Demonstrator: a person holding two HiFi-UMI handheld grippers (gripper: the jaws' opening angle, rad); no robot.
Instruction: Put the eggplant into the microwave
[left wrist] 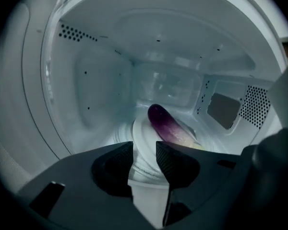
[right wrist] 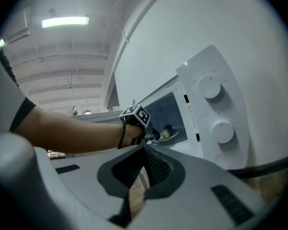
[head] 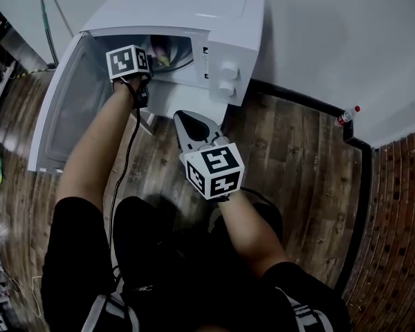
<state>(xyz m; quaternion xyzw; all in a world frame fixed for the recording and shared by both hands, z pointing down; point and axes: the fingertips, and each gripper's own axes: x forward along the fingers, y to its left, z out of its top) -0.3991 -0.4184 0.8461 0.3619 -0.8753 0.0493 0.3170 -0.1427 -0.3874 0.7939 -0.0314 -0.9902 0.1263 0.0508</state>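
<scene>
Currently the left gripper [left wrist: 145, 145] is inside the microwave [head: 194, 5] cavity, jaws apart with nothing between them. Just ahead of its right-hand jaw, the eggplant [left wrist: 170, 126] lies on the glass turntable [left wrist: 138, 134], not between the pads. The open door [head: 62, 109] hangs to this gripper's left. The right gripper [right wrist: 145, 151], jaws together and empty, is outside, near the control knobs [right wrist: 212, 87]. A plastic bottle [head: 346, 116] stands well to its right, on the wooden floor [head: 290, 158].

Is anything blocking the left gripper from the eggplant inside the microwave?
Nothing visible does. The purple eggplant lies on the white turntable plate inside the white microwave, right beyond the open left gripper.
</scene>
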